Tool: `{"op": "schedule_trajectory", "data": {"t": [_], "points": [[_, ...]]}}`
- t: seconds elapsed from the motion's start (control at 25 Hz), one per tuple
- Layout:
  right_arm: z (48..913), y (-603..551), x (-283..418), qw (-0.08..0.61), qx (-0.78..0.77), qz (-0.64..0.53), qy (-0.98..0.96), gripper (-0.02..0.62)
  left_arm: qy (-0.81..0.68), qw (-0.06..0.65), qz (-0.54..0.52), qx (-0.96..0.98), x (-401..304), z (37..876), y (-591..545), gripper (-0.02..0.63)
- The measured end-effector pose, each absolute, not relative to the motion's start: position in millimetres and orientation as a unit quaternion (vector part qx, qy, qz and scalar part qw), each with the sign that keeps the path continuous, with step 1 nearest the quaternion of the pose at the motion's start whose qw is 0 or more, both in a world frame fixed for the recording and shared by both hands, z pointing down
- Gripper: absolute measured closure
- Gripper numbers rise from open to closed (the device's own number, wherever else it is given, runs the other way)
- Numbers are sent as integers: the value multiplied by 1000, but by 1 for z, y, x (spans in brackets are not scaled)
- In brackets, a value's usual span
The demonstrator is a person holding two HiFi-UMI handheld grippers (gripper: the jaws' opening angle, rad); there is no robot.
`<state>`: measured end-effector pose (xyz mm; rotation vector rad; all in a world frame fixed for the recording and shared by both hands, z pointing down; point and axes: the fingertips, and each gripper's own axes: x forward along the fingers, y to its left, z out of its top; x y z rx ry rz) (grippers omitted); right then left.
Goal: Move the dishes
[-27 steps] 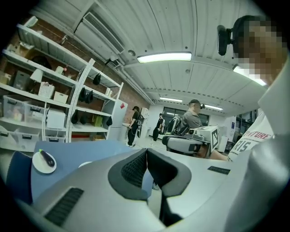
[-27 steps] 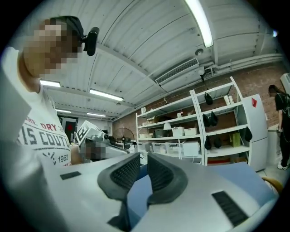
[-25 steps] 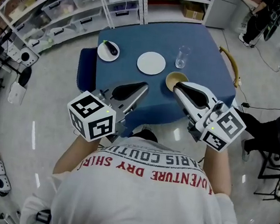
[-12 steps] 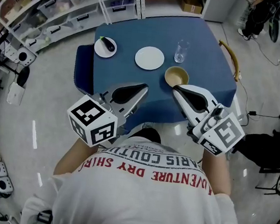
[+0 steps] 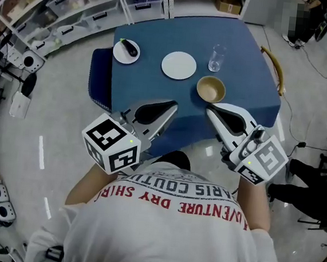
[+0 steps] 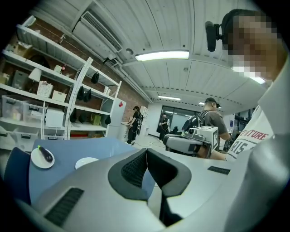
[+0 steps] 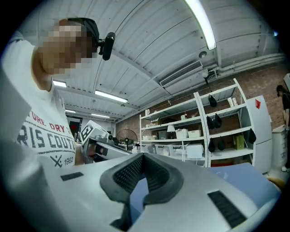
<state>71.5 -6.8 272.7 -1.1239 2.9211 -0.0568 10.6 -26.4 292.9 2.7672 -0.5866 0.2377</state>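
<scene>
Held out side by side before the person's chest, the left gripper (image 5: 173, 105) tips slightly downward and the right gripper (image 5: 208, 109) lies level. Each has its jaws pressed together with nothing between them.

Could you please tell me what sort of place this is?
Probably a lab or workshop: white metal shelving with plastic bins lines the wall, white camera-like devices sit on the floor, and a blue-clothed table stands mid-floor.

Dark item (image 5: 131, 48) on the small plate (image 5: 121, 54) is too small to identify
</scene>
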Motion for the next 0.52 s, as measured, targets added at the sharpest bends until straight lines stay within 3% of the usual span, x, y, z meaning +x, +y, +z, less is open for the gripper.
{"op": "schedule_trajectory", "data": {"t": [0.52], "points": [[284, -10, 72, 12, -359, -30, 933, 572, -193, 164, 85, 964, 13, 308, -29, 580]]}}
